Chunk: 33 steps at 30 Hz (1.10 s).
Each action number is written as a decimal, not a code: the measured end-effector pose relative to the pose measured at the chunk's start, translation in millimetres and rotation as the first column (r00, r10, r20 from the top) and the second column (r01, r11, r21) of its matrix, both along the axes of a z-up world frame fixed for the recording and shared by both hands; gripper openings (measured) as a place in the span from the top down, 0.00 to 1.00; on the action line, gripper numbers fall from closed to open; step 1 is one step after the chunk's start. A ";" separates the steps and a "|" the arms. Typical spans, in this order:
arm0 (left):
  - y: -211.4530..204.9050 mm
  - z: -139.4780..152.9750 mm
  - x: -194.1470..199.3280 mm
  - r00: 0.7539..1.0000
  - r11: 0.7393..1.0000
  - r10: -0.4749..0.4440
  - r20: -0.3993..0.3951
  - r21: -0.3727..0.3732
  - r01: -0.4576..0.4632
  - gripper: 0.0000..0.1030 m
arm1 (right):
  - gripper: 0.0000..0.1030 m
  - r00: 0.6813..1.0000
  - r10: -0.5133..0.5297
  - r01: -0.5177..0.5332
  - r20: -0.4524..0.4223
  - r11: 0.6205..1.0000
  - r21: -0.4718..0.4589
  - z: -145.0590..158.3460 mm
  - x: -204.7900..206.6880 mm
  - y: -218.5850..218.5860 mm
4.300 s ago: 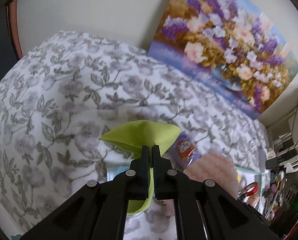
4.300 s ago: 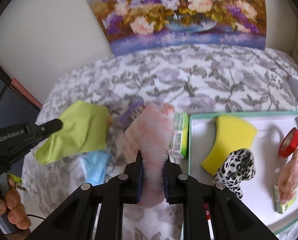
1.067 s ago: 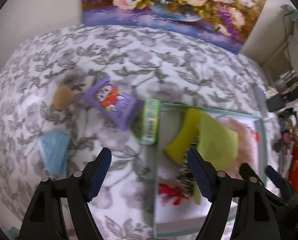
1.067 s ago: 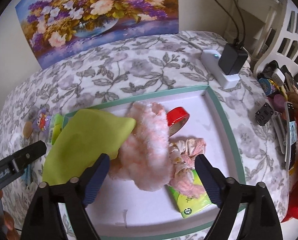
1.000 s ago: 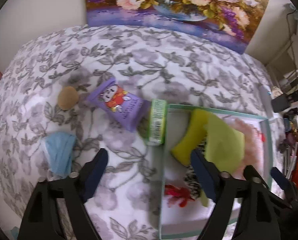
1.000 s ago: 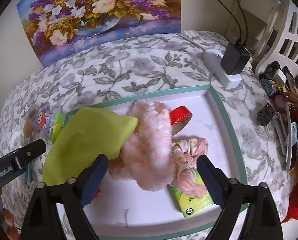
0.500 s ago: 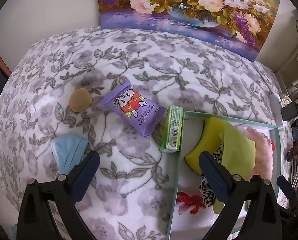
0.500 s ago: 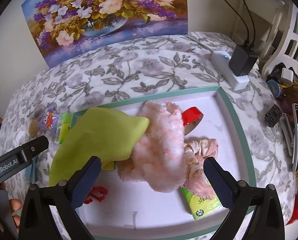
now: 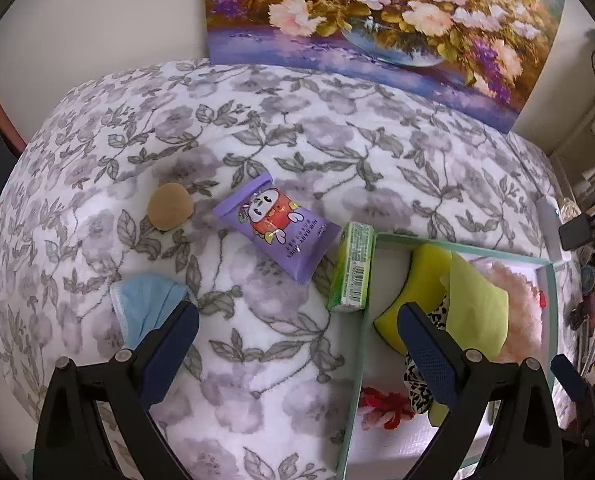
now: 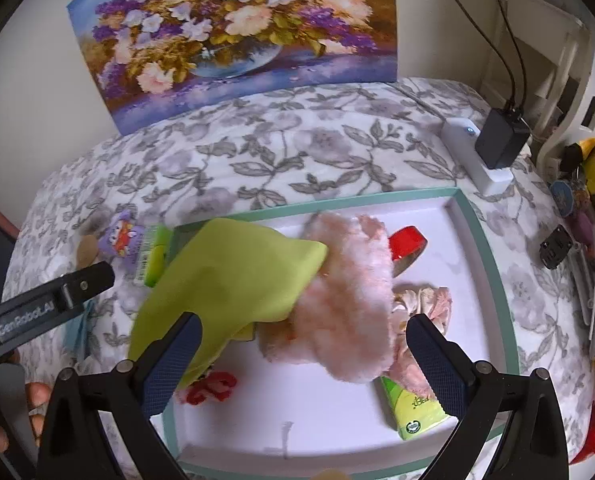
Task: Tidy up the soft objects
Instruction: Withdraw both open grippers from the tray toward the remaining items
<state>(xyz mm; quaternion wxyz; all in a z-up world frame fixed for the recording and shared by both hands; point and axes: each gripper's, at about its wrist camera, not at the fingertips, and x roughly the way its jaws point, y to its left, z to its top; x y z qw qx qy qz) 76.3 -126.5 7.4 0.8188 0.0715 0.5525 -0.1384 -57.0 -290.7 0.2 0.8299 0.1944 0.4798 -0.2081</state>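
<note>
- Our left fingers [image 9: 297, 332] stand wide apart with nothing between them; they have just been opening. Our right fingers [image 10: 303, 350] are spread wide too, and clamp nothing.
- Just outside the left fingers' left pad lies the blue face mask [image 9: 145, 308], partly hidden behind that pad. We judge it the nearest soft thing not yet in the tray [image 9: 359, 344].
- To take it well, we would shift the left fingers over its bunched middle and close on a fold rather than a flat edge, since thin cloth slips out of the pads.
- Ahead of the left fingers sit the purple snack pouch [image 9: 275, 228] and, beyond the mask, the tan round puff [image 9: 169, 206]. The green pack [image 9: 351, 268] leans against the tray's outer wall.
- Between and just ahead of the right fingers, inside the tray, the green cloth [image 10: 233, 280] drapes over the pink fluffy piece [image 10: 349, 300]. Both lie loose.
- We would lift the right fingers straight up and clear, so the pads do not drag that cloth back out.
- Both grippers point steeply down at the flowered bench [image 9: 257, 128], the left over the bench beside the tray, the right over the tray itself.
</note>
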 end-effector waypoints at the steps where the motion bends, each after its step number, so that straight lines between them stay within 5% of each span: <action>1: 1.5 1.4 0.4 1.000 1.000 0.005 0.002 -0.004 -0.005 0.03 | 0.00 1.000 0.006 -0.006 0.007 1.000 -0.002 3.7 -0.2 2.2; 9: 25.9 14.7 5.4 0.999 0.998 0.049 0.022 -0.037 -0.048 0.03 | 0.00 0.996 0.077 -0.074 0.048 0.995 -0.061 29.3 6.2 38.7; 19: 100.8 27.6 19.9 0.975 0.976 0.213 0.062 -0.053 -0.210 0.03 | 0.00 0.972 0.216 -0.213 0.093 0.976 -0.044 37.6 44.3 111.2; 33: 192.3 2.2 37.3 0.921 0.918 0.390 -0.015 -0.076 -0.390 0.03 | 0.00 0.955 0.294 -0.294 0.037 0.956 -0.003 8.0 84.9 165.8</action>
